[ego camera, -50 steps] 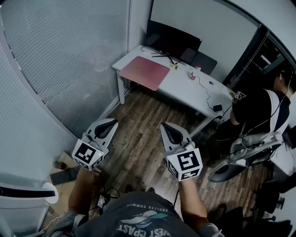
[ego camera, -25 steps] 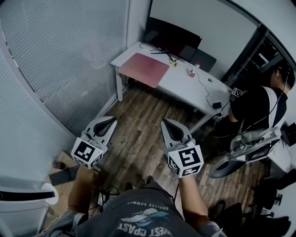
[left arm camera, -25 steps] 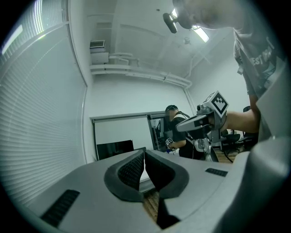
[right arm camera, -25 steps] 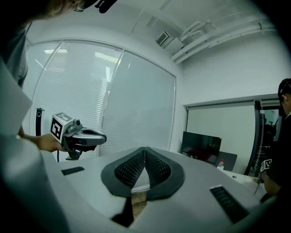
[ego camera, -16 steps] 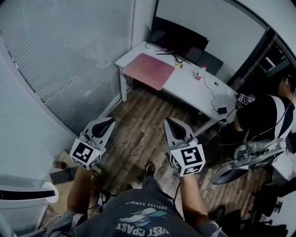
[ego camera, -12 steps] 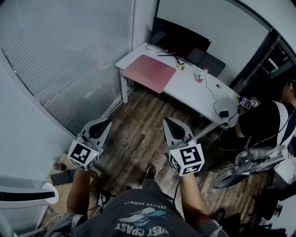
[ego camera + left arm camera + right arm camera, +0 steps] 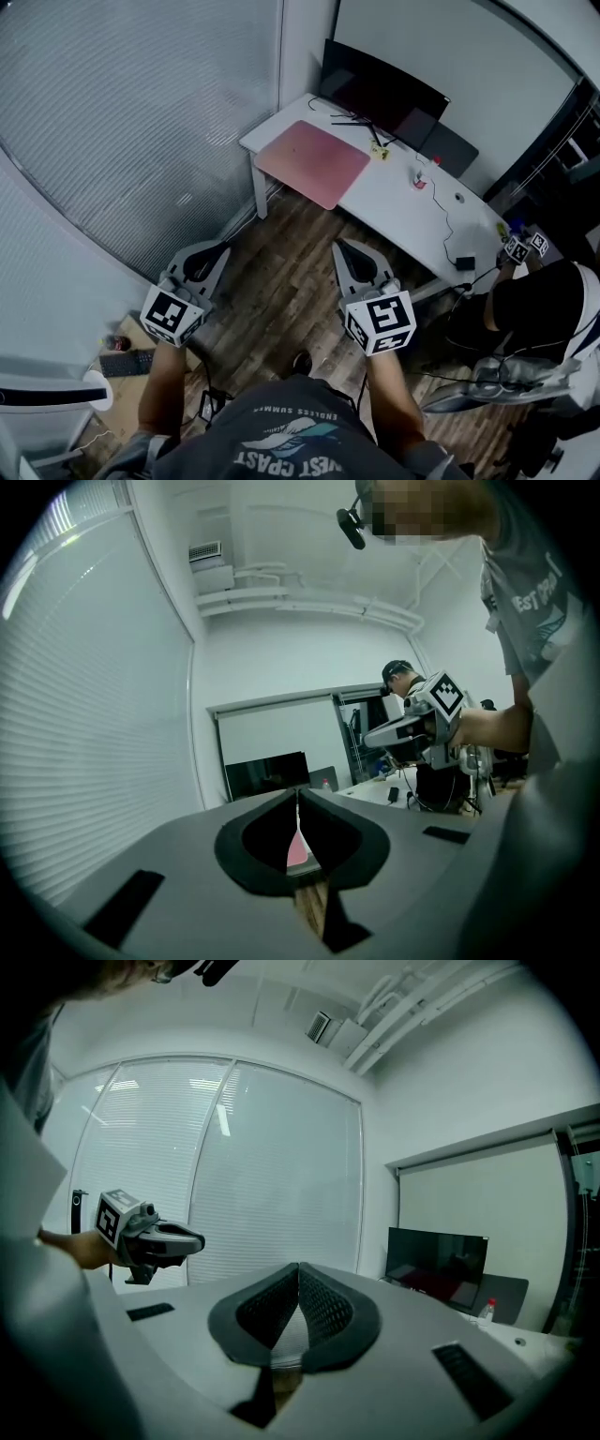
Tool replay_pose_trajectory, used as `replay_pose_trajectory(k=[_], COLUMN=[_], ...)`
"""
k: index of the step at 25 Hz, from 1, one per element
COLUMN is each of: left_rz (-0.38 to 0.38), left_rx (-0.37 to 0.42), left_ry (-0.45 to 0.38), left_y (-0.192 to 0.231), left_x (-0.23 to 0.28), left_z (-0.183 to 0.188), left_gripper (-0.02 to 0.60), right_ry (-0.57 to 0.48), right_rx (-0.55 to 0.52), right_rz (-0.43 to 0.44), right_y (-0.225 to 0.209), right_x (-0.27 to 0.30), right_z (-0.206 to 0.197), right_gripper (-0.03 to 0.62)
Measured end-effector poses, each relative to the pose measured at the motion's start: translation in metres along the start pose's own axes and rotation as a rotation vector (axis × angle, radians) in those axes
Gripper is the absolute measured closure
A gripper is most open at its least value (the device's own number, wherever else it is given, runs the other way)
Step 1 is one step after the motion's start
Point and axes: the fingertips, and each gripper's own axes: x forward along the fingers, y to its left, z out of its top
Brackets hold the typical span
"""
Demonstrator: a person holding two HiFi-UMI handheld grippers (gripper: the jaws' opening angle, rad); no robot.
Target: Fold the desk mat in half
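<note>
A pink desk mat lies flat on the left end of a white desk far ahead; a sliver of the pink mat shows between the jaws in the left gripper view. My left gripper and right gripper are both held level over the wooden floor, well short of the desk, each shut with nothing between its jaws. In the left gripper view the right gripper shows at the right, and the left gripper appears at the left in the right gripper view.
A black monitor stands at the desk's back edge, with a small bottle, cables and a power brick on the desktop. Another person sits at the right by an office chair. Glass walls with blinds run along the left.
The desk and pink mat have drawn closer and shifted right in the head view. Both grippers have stayed shut and level in front of me. The seated person has slid toward the right edge.
</note>
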Motion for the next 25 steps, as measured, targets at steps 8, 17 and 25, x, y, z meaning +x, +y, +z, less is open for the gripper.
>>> replay_pose_trajectory(k=[8, 17, 25], left_rz=[0.077, 0.090, 0.033], left_rx=[-0.001, 0.009, 0.006], left_ry=[0.038, 0.064, 0.057], left_y=[0.020, 0.027, 0.051], left_x=[0.052, 0.105, 0.146], left_z=[-0.002, -0.008, -0.012], left_gripper=[0.558, 0.558, 0.558], right_ry=[-0.006, -0.006, 0.017], right_rx=[0.006, 0.021, 0.040], right_rz=[0.081, 0.117, 0.076], right_y=[-0.053, -0.098, -0.121], right_x=[0.044, 0.075, 0.100], right_z=[-0.002, -0.012, -0.017], right_gripper=[0.568, 0.568, 0.568])
